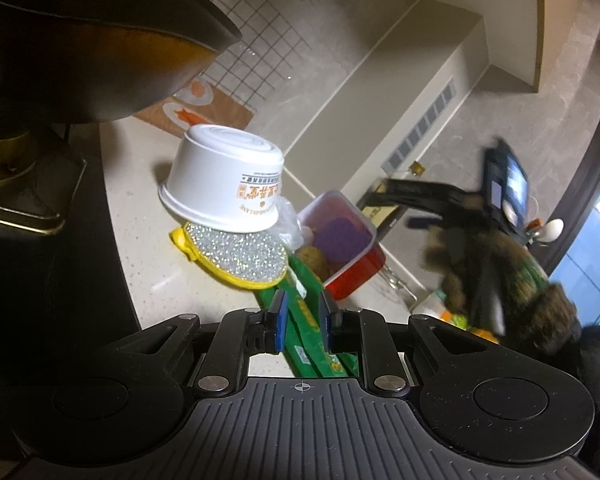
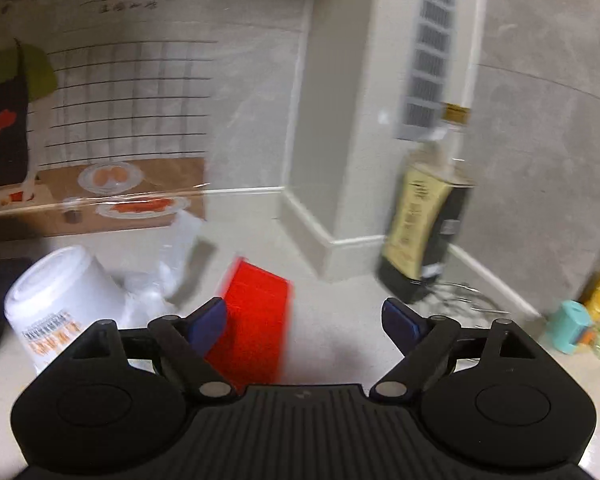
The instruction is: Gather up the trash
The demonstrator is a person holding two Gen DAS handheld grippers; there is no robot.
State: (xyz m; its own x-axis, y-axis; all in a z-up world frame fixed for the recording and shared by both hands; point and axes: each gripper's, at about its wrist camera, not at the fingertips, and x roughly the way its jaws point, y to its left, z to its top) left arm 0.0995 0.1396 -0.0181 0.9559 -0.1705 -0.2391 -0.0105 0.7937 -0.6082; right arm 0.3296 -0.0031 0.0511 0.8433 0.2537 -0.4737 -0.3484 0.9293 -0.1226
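The left tool (image 1: 303,312) is clenched on one green plastic wrapper (image 1: 306,316); the right tool (image 2: 305,318) is released, empty. One white upturned paper bowl (image 1: 224,178) stands at eleven o'clock; the right view is blurred.

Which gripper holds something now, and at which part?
The left gripper clamps the green wrapper across its middle. The right gripper is open and empty.

wrist views close, sharing white bowl (image 1: 224,176)

A home kitchen: a pale speckled countertop (image 1: 148,280) meets a wall bearing a cooking-themed sticker (image 2: 112,184), a dark wok (image 1: 100,52) overhangs its left edge, and a sauce bottle (image 2: 424,216) stands near the wall corner.
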